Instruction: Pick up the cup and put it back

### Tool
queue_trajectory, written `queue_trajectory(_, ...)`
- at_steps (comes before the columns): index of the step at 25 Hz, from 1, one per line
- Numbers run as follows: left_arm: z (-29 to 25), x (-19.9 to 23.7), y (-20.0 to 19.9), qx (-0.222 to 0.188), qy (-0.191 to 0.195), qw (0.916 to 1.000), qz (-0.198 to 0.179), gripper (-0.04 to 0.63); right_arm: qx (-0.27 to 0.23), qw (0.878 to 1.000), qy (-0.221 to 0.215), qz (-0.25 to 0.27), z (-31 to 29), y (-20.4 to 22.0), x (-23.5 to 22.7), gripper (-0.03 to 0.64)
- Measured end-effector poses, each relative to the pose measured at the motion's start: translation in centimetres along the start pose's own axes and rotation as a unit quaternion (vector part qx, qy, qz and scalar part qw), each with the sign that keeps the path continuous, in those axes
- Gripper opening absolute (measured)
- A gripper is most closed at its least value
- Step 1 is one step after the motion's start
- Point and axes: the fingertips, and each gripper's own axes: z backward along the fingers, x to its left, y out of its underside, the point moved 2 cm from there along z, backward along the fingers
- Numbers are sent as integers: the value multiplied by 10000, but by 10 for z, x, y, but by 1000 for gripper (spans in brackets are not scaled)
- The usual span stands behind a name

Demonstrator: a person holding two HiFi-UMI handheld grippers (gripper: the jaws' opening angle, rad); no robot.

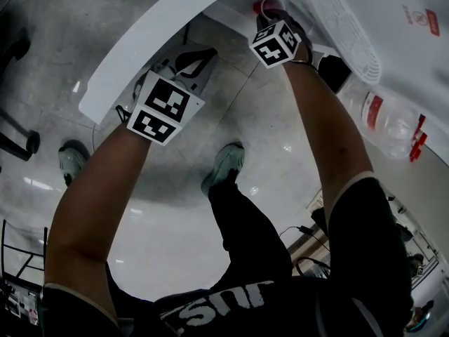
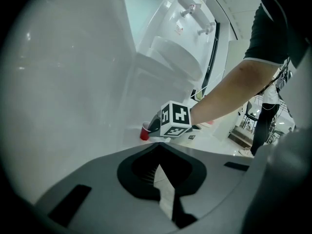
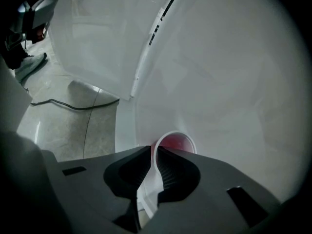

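right gripper (image 3: 155, 152) pinching the red cup (image 3: 176, 141) by its rim
the right arm reaches far over the white table (image 1: 140, 48), gripper tipped steeply down, jaws nearly closed on the wall of the upright cup standing on the table. the left arm is stretched out, left gripper (image 2: 158, 167) at the table's near edge, jaws together, empty.

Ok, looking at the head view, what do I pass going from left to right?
Far-left shoe → left gripper → right gripper, pinching the cup → plastic bottle.
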Motion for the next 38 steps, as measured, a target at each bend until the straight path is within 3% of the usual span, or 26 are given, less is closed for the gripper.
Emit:
queue_trajectory(7,6,-8,-2,23,17,10000,25,8,-63,9995,243,-184,15,0,-8,152)
queue_trajectory(14,38,-28,-19,103,96,9999,-50,8,-336,9977,170,-562,70,-14,9,153)
queue_trajectory(23,122,-96,-93,190,298,9993,-98,8,-566,9869,-623,-1374,226,-21,84,87)
queue_trajectory(28,181,-132,-161,175,403,9990,-6,8,-775,9768,-902,-1781,353,-32,94,52)
queue_trajectory(33,254,-177,-262,19,448,9990,43,8,-1224,9599,-1052,-2292,503,-54,71,43)
queue_trajectory(38,322,-221,-382,-238,535,9974,-410,8,-1971,9315,-878,-2929,652,-78,23,38)
